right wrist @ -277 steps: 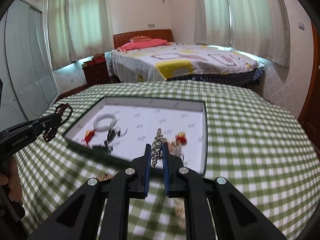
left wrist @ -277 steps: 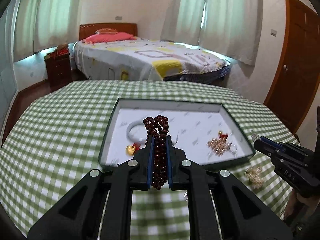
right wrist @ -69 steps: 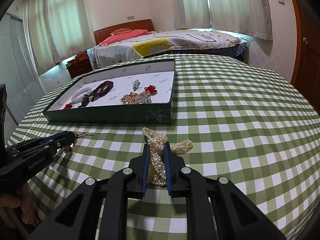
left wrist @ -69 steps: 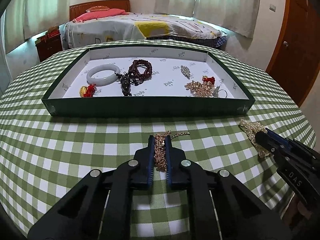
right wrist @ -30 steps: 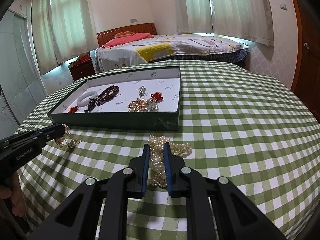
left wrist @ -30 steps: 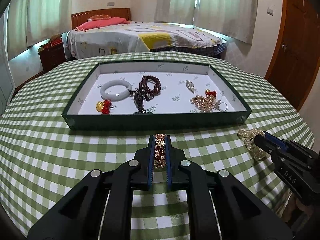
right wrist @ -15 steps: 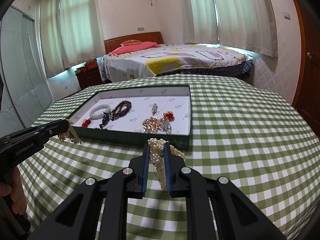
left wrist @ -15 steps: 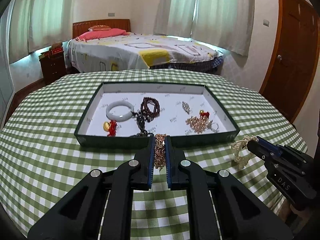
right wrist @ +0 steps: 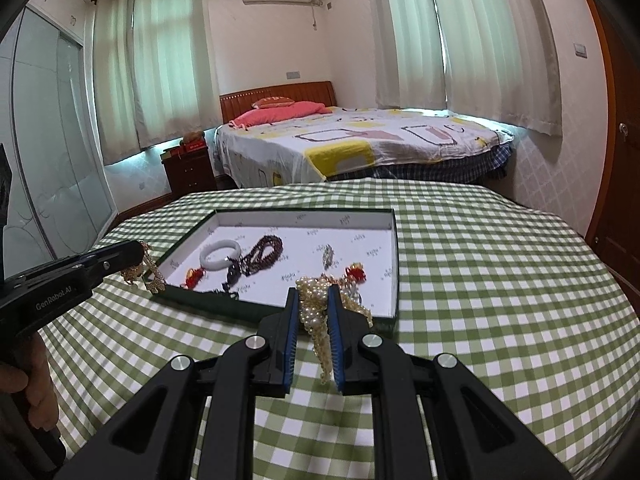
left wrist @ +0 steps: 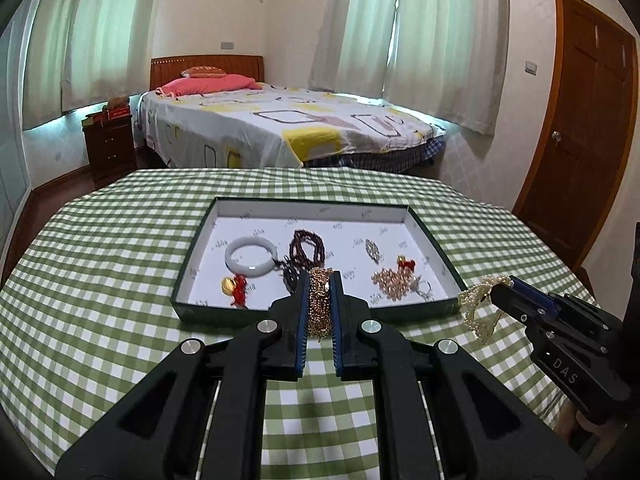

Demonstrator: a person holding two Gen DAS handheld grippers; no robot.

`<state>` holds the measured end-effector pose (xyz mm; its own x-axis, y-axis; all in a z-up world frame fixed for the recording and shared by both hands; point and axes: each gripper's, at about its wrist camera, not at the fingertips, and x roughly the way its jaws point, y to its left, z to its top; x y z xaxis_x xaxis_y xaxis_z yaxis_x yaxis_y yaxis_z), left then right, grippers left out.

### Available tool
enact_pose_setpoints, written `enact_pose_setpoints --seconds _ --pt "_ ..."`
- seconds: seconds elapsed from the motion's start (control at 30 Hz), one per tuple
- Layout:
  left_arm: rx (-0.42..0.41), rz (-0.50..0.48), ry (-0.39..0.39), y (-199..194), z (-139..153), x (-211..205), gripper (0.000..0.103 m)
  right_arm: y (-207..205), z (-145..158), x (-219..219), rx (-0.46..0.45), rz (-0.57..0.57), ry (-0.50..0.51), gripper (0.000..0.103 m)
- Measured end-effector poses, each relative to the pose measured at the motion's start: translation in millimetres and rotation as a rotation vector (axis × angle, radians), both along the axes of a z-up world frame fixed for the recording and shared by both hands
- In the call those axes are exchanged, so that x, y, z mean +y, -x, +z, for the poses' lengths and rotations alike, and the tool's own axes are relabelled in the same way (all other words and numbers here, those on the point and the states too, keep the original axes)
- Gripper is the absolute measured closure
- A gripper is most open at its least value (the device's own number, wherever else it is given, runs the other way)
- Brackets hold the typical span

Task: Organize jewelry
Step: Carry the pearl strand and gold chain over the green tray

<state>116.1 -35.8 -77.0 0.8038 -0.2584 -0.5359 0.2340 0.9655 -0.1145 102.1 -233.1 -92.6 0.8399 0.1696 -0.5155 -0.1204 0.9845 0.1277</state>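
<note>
My left gripper (left wrist: 320, 280) is shut on a gold chain (left wrist: 319, 304), held in the air just before the near wall of the green tray (left wrist: 192, 258). My right gripper (right wrist: 314, 294) is shut on a pearl necklace (right wrist: 316, 312) whose strands hang below the pads, above the tray's near right corner (right wrist: 394, 320). In the tray lie a white bangle (left wrist: 251, 255), dark red beads (left wrist: 306, 245), a gold and red charm (left wrist: 234, 286), a silver piece (left wrist: 372, 248) and a gold cluster (left wrist: 394, 282). From the left wrist view the pearl necklace (left wrist: 478, 302) dangles at the right gripper (left wrist: 500, 290).
A green checked cloth (left wrist: 100, 280) covers the round table. Behind it stand a bed (left wrist: 280, 128), a dark nightstand (left wrist: 110, 144) and a brown door (left wrist: 580, 152) at the right. A person's hand (right wrist: 36, 384) grips the left tool's handle.
Both grippers have risen with their jewelry off the cloth; the gold chain and the pearl necklace now hang in the air near the tray's front wall.
</note>
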Motion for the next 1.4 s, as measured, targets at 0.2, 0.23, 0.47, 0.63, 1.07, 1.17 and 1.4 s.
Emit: enact_pose_setpoints --seconds 0.2,0.23,0.47,0.63,1.07,1.17,1.4 --pt "-0.019 0.015 0.011 -9 12 8 0.093 -12 14 2 -0.023 0.004 -0.005 0.088" --pt "-0.021 0.018 0.013 -11 13 9 0.093 -13 15 2 -0.027 0.005 -0.003 0.088" --pt "-0.043 0.034 0.015 -31 23 16 0.093 -35 35 10 -0.074 0.021 0.025 0.088" --pt "-0.067 0.045 0.015 -55 32 18 0.093 -56 49 12 -0.113 0.025 0.04 0.088" --pt "-0.082 0.027 -0.019 -139 28 -4 0.093 -127 44 5 -0.12 -0.005 0.056 0.088" --pt "-0.039 0.021 -0.039 -163 11 -12 0.093 -145 33 2 -0.092 -0.013 0.065 0.088" --pt "0.099 0.019 -0.069 -211 -36 -21 0.093 -181 -2 -5 0.016 -0.026 0.071 0.088"
